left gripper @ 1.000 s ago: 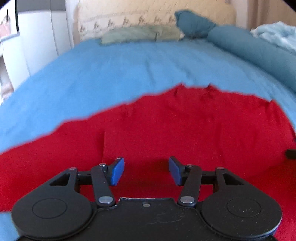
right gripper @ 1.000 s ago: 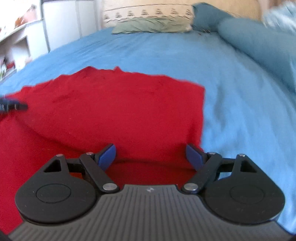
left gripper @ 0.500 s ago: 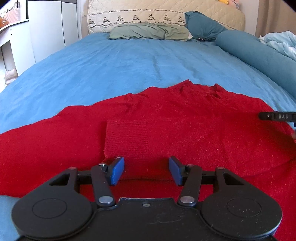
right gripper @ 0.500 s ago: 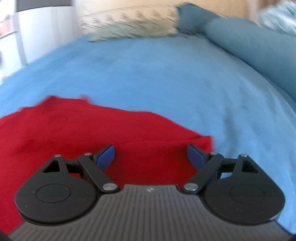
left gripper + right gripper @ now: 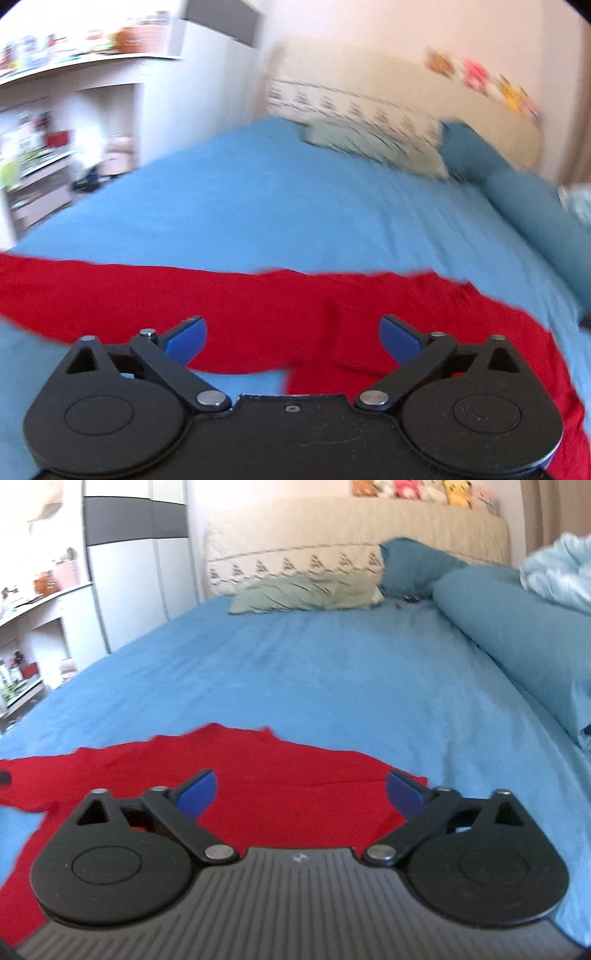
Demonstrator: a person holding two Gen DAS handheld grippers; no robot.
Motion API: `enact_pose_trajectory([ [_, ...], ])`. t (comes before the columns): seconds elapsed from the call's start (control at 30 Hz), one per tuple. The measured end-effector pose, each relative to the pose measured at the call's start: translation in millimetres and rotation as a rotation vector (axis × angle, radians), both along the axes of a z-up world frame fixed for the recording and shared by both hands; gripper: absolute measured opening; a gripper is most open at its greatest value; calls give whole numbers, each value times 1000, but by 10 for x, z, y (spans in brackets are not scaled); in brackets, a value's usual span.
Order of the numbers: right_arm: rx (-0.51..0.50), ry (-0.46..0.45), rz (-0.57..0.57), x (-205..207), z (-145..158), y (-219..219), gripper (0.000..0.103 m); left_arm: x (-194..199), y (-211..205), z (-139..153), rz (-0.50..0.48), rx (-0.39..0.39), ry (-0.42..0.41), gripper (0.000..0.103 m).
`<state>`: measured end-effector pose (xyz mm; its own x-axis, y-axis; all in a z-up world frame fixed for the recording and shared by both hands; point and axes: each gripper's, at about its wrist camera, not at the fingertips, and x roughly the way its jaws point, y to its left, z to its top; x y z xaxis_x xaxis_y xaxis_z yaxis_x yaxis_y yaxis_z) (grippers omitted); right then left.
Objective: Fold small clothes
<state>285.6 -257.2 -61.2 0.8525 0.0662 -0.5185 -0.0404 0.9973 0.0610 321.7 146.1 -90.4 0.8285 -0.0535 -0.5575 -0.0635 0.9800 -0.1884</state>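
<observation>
Two grippers: both are showing in their own wrist views, each hanging over the near part of the bed.
Left gripper [image 5: 291, 338]: its jaws are standing wide apart and are holding nothing; the blue pads [image 5: 184, 339] are hovering above red cloth, and whether they are touching it cannot be told.
Right gripper [image 5: 301, 794]: its jaws are also gaping wide with nothing between them; the red fabric is lying under and just beyond the fingertips.
Red garment [image 5: 258, 306]: it is lying spread on the bed's near end. In the left wrist view it is stretching as a long band from the far left edge across to the right, with a thicker mass running down at the right. In the right wrist view [image 5: 288, 775] its far edge is forming a small peak near the middle, and its right corner is sitting just beside the right pad.
Blue bedsheet [image 5: 314, 664]: it is covering the bed and showing bare beyond the garment.
Green pillow [image 5: 306, 596]: it is lying at the far end, against the cream headboard [image 5: 332, 542].
Teal bolster [image 5: 517, 635]: it is running along the right side.
White shelving [image 5: 48, 122]: it is standing at the left, blurred.
</observation>
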Motion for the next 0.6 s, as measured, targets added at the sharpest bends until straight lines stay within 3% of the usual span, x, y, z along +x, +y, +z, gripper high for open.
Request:
enact_pose_trajectory([
  [0.13,7,20,53,-267,56,401,103,-207,745,-8,196,-59,-3,103],
  [0.37,85,99,104,-524,-241,1136,103,-414,1834,-332,468,-192,-4,101],
  [0.53,81,118,153,-572,-335,1585,103,-297,2233,-563,516,-250,27,75],
  [0.6,73,123,169,-503,-355,1718,103,-213,2306,-654,519,-266,39,70],
])
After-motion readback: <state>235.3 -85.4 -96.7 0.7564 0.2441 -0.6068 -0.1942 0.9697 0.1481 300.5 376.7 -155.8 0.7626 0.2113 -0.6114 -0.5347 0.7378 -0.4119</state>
